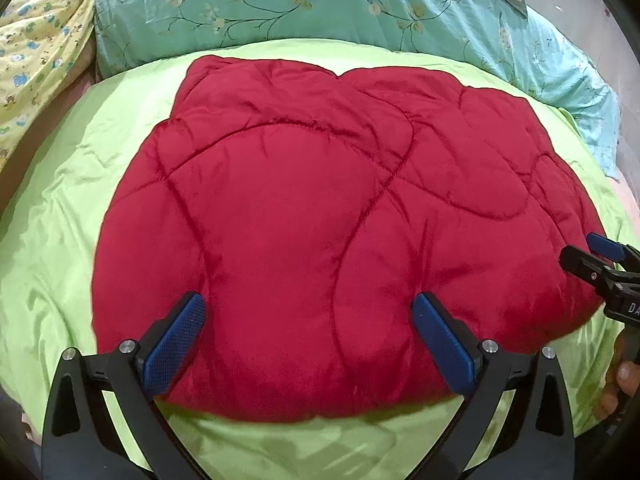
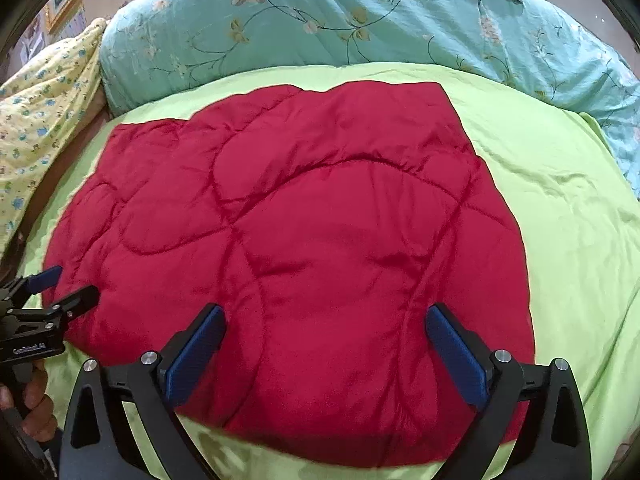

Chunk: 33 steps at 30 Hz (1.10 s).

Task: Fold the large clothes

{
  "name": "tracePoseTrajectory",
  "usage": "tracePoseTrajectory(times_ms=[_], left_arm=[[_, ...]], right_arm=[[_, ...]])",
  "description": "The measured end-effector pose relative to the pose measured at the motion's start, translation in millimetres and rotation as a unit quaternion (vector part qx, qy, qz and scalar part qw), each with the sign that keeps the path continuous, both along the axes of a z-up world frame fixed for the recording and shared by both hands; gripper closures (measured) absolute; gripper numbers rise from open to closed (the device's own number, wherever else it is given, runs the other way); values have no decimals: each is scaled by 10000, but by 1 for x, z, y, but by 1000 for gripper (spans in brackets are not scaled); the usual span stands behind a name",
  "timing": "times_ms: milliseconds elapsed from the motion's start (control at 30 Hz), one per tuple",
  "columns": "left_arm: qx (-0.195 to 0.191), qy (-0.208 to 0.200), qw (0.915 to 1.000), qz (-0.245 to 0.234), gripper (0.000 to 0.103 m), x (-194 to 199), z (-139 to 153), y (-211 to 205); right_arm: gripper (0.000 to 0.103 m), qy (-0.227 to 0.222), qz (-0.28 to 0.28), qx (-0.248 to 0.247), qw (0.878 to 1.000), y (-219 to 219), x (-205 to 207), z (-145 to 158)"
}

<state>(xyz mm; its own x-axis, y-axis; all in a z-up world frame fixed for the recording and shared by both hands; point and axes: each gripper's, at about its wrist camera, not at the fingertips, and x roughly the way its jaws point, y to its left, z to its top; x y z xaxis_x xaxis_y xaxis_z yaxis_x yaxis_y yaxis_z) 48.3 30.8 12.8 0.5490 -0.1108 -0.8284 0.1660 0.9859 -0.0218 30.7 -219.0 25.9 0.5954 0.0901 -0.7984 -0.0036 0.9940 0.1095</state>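
Observation:
A red quilted padded garment [image 1: 320, 220] lies folded into a thick rectangle on the lime green sheet [image 1: 52, 248]; it also shows in the right wrist view [image 2: 304, 248]. My left gripper [image 1: 308, 304] hovers open and empty over its near edge, left half. My right gripper [image 2: 324, 316] hovers open and empty over its near edge, right half. The right gripper shows at the right edge of the left wrist view [image 1: 588, 252], jaws apart. The left gripper shows at the left edge of the right wrist view [image 2: 68, 284], jaws apart.
A teal floral duvet [image 1: 320, 4] is bunched along the far side of the bed. A yellow patterned cloth [image 1: 36, 56] lies at the far left. Green sheet [image 2: 568, 208] stretches to the right of the garment.

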Motion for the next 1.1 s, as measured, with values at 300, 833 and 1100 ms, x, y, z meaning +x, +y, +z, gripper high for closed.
tracePoseTrajectory(times_ms=[300,833,1100], left_arm=[[117,23,9999,91,0,-34,0,13],[126,-176,9997,104,0,-87,23,5],[113,-339,9991,225,0,-74,32,2]], right_arm=[[1,-57,197,178,9996,5,-45,11],[1,-274,251,19,9993,42,-99,31],[1,-585,106,-72,9982,50,-84,40]])
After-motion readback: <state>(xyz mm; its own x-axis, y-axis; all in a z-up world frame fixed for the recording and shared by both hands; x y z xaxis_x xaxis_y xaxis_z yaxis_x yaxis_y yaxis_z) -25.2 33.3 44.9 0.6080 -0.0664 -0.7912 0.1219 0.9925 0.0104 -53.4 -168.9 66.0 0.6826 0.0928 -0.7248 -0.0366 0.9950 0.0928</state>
